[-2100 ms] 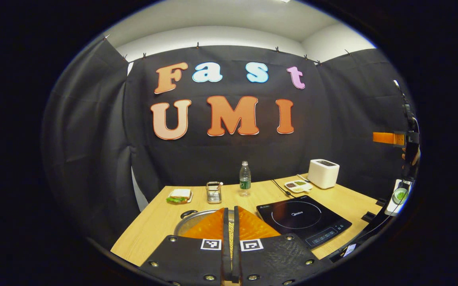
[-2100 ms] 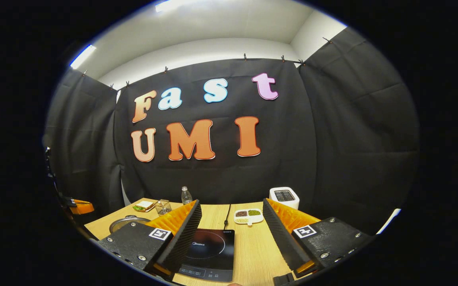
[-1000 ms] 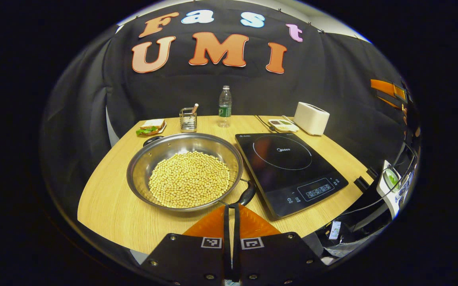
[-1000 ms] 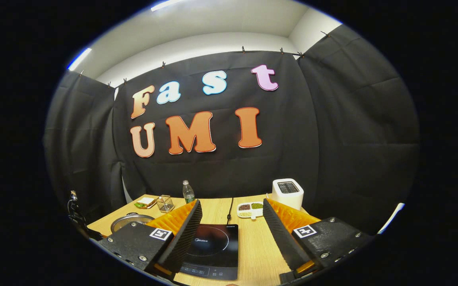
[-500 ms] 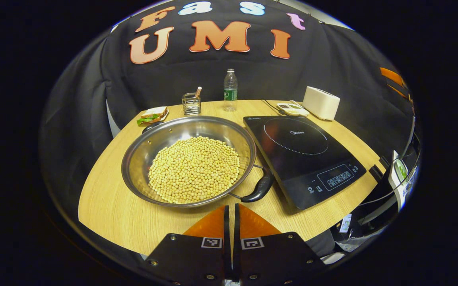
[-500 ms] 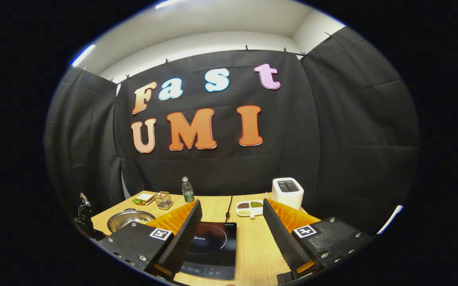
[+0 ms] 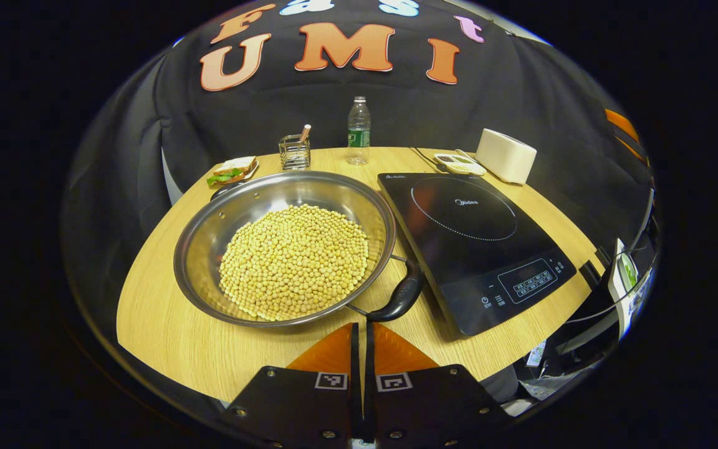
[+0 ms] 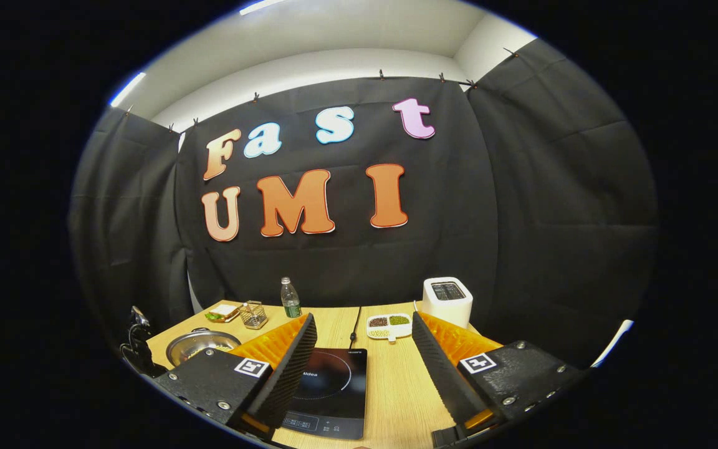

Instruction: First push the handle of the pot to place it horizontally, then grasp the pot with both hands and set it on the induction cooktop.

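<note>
A wide steel pot (image 7: 209, 231) full of yellow beans (image 7: 293, 260) sits on the wooden table left of the black induction cooktop (image 7: 471, 240). Its near black handle (image 7: 398, 298) points to the lower right, toward the cooktop's front corner; a second handle (image 7: 222, 190) shows at the far rim. My left gripper (image 7: 363, 327) is shut, its tips just in front of the near handle and a little apart from it. My right gripper (image 8: 362, 324) hangs open above the cooktop (image 8: 328, 386), with nothing between its fingers. The pot (image 8: 200, 344) lies at the left there.
Along the table's back stand a sandwich on a plate (image 7: 231, 169), a wire holder (image 7: 295, 153), a water bottle (image 7: 358, 130), a small divided dish (image 7: 459, 163) and a white toaster (image 7: 505, 163). A cord (image 8: 354, 324) runs back from the cooktop. The table edge (image 7: 166, 368) is close below me.
My left gripper has tilted down and come forward toward the pot, which now looms larger with its near handle just ahead of the tips. The right gripper has barely moved and stays open.
</note>
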Motion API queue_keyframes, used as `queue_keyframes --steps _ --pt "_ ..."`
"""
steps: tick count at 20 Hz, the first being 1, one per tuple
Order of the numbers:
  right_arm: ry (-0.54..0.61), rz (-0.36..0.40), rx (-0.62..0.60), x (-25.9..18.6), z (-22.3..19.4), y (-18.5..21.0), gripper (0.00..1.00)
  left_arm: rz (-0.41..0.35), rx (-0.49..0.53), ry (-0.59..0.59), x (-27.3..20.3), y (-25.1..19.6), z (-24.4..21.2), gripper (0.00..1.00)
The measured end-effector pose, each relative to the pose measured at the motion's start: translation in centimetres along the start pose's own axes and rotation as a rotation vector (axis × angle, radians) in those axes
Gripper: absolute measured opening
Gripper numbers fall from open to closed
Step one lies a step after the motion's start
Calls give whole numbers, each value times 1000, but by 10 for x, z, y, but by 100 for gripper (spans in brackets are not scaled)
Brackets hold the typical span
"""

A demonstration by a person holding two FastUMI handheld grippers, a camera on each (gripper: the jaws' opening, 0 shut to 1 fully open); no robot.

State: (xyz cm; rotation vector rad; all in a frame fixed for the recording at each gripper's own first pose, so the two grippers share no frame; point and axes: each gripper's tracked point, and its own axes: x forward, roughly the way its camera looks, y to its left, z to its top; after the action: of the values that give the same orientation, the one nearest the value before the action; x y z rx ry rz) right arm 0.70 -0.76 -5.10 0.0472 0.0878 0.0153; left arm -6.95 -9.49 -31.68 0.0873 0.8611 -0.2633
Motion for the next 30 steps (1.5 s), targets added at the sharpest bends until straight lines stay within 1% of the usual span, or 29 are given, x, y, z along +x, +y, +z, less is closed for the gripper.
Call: queue_keyframes --steps 1,2,3,4,5,6,9,10,11,12,13,14,16,17,18,19,20,21,22,27,28,30 --pt "0 -4 1 0 1 -3 95 -1 -2 1 1 -1 0 2" --pt "0 -7 2 0 0 -5 100 -2 -6 3 3 -2 1 5" --pt "1 -10 4 0 -1 -7 100 -2 -10 3 5 -3 1 5" --pt "3 -11 6 -1 -1 -8 100 -2 -10 3 6 -4 3 2" --pt "4 -14 7 0 -2 -10 100 -1 -6 2 7 -5 3 2" --pt "4 -17 8 0 -3 -13 96 0 -3 2 9 -6 4 2" --pt "5 -20 10 -2 -4 -16 96 -4 -10 0 13 -9 7 2" --pt "5 -23 10 -1 -4 -18 96 -6 -10 2 15 -11 8 5" --pt "5 -26 10 0 -4 -20 96 -8 -9 1 18 -12 10 2" --pt "7 -30 9 1 -4 -22 96 -10 -6 1 21 -14 11 2" --pt "7 -35 11 1 -5 -24 100 -11 -1 0 22 -16 12 2" --pt "8 -37 16 1 -6 -27 96 -11 3 -1 25 -17 15 2" --pt "11 -40 23 2 -7 -31 96 -14 5 -2 28 -20 17 2" --pt "13 -42 26 3 -9 -32 100 -15 5 -1 29 -21 18 2" --pt "17 -42 28 4 -10 -33 95 -17 4 -1 31 -22 21 2" --pt "20 -41 30 4 -11 -35 100 -19 3 0 34 -24 23 2" --pt "24 -41 31 4 -12 -35 96 -21 5 1 37 -25 25 2" --pt "26 -42 31 5 -13 -37 100 -22 8 0 39 -26 27 2" --pt "27 -46 29 4 -14 -39 96 -23 10 0 40 -28 28 2" --pt "33 -68 38 7 -18 -52 96 -28 25 2 51 -33 36 2" --pt "34 -74 38 8 -18 -54 100 -29 27 1 52 -33 38 2" --pt "37 -83 40 10 -20 -57 100 -27 27 1 58 -35 42 2"
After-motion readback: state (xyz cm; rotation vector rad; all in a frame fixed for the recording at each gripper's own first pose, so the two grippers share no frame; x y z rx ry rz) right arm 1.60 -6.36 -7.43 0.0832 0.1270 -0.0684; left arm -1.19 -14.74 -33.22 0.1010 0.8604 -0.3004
